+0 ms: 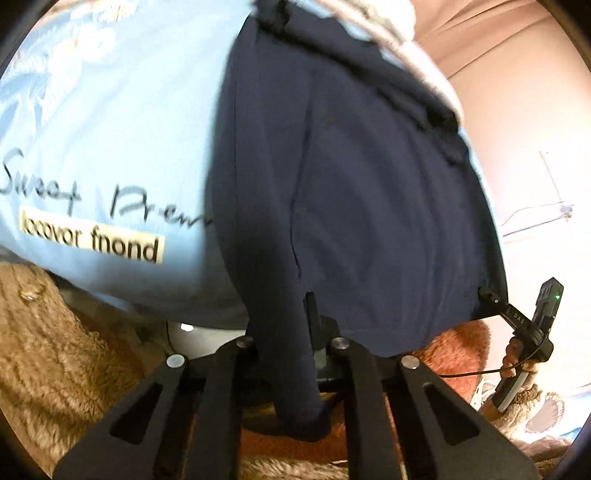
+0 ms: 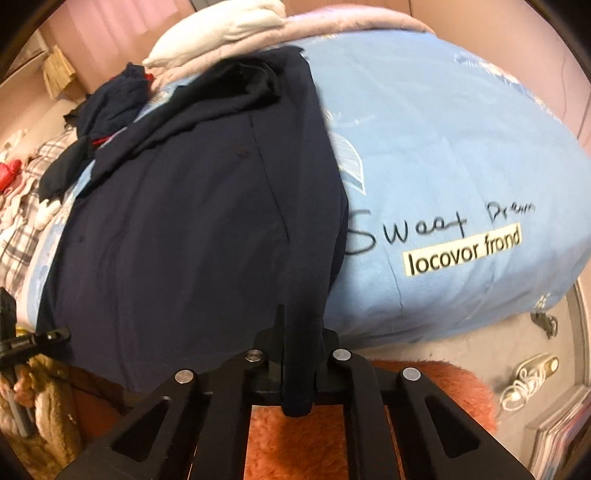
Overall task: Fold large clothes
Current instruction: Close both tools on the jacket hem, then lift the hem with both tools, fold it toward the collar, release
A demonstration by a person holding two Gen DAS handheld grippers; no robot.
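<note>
A navy garment [image 2: 192,229] lies spread over a light blue printed blanket [image 2: 443,177] on the bed, its near hem hanging off the edge; the left gripper [image 1: 295,354] has its fingers closed on one fold of that hem, and the right gripper [image 2: 299,354] has its fingers pinched on another fold. A smaller dark heap of clothes [image 2: 107,107] sits farther back beside a white pillow [image 2: 221,33]; orange fleece [image 2: 332,435] shows below the right gripper.
</note>
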